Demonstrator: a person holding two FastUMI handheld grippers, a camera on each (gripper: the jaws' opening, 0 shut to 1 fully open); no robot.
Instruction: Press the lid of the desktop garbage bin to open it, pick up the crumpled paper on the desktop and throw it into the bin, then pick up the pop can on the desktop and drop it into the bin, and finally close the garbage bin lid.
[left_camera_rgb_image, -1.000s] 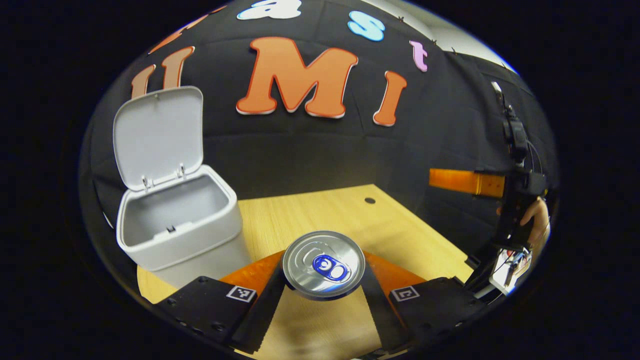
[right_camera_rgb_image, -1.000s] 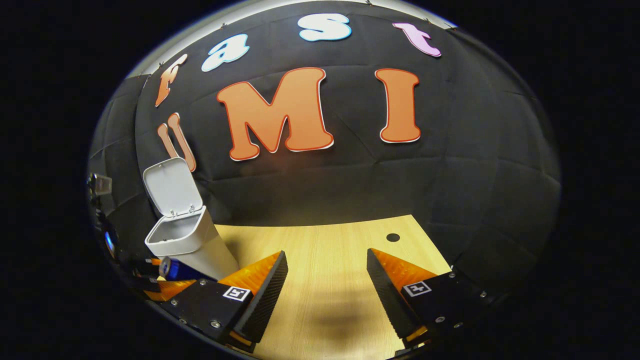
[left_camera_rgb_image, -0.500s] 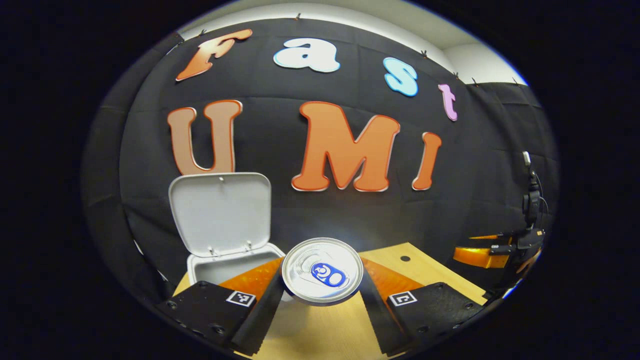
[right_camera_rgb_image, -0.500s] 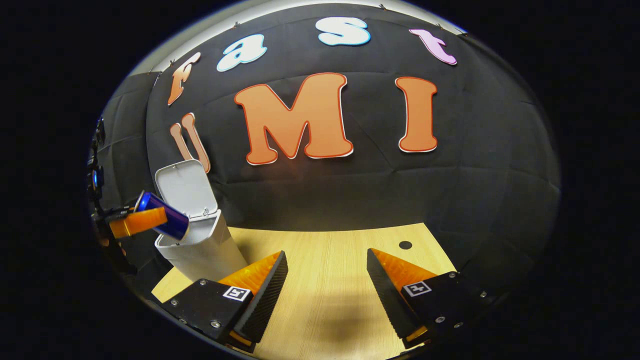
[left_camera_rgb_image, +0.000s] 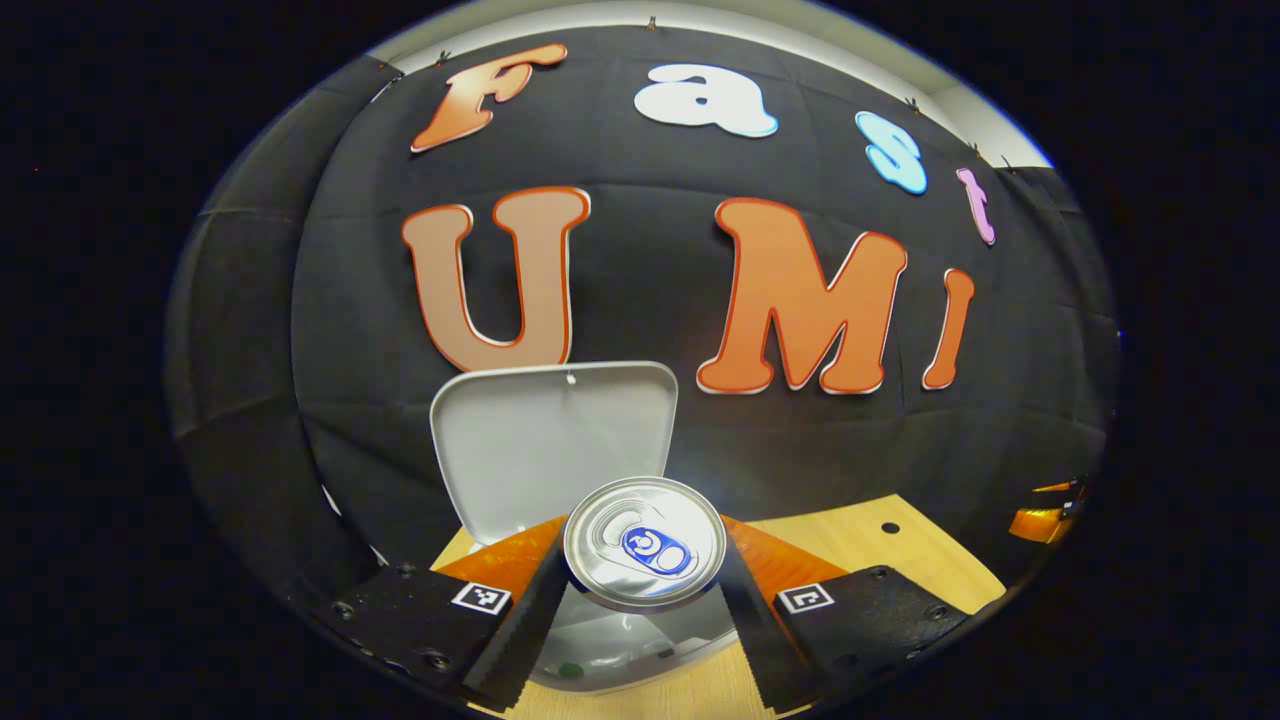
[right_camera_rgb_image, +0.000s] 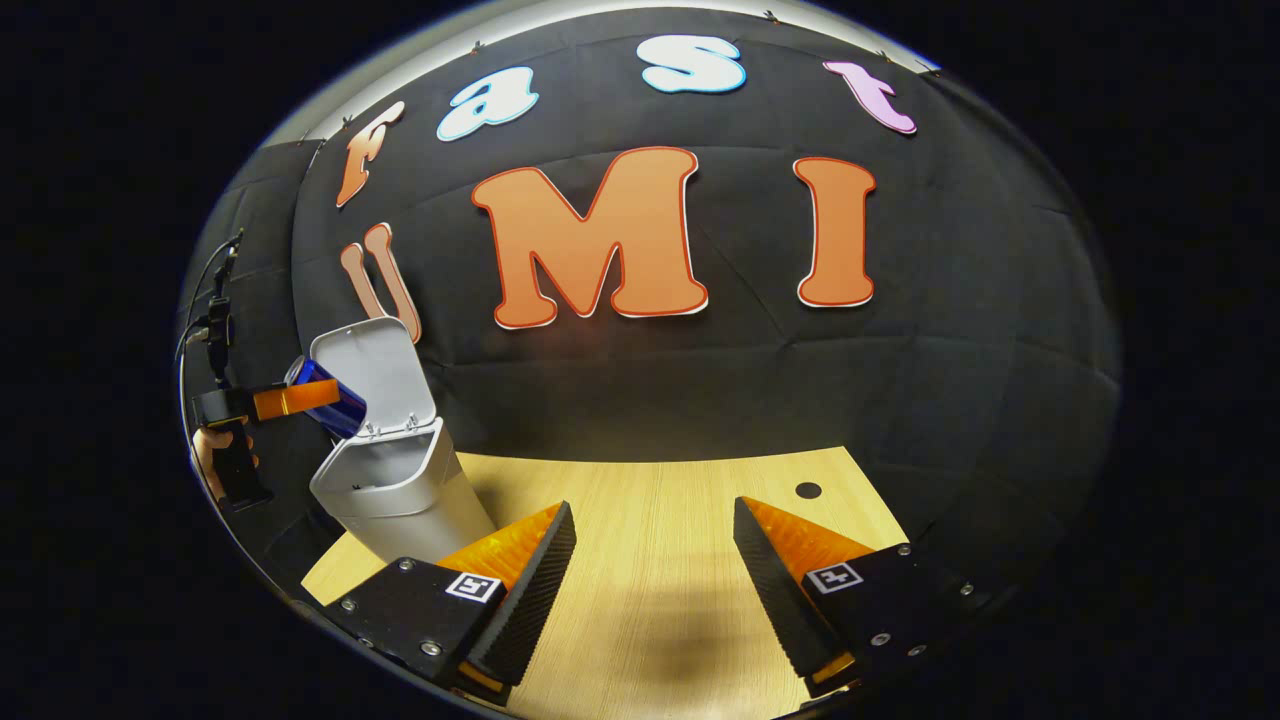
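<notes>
My left gripper (left_camera_rgb_image: 645, 550) is shut on the pop can (left_camera_rgb_image: 645, 543), whose silver top with a blue tab faces the camera. The can hangs over the mouth of the white garbage bin (left_camera_rgb_image: 640, 645), with the raised lid (left_camera_rgb_image: 553, 440) upright behind it. In the right gripper view the blue can (right_camera_rgb_image: 328, 396) is tilted in the left gripper (right_camera_rgb_image: 292, 399), just above the bin (right_camera_rgb_image: 400, 492) and in front of its open lid (right_camera_rgb_image: 372, 372). My right gripper (right_camera_rgb_image: 655, 560) is open over the wooden table (right_camera_rgb_image: 650, 500), nothing between its fingers.
A person's hand (right_camera_rgb_image: 212, 455) holds the left gripper at the far left. The table has a small dark hole (right_camera_rgb_image: 808, 491) near its back right corner. The black cloth wall stands close behind the bin. Part of the right gripper (left_camera_rgb_image: 1040, 515) shows at the far right.
My left gripper has carried the can up and over to the bin's mouth; the bin now lies right beneath the can. The right gripper has barely moved.
</notes>
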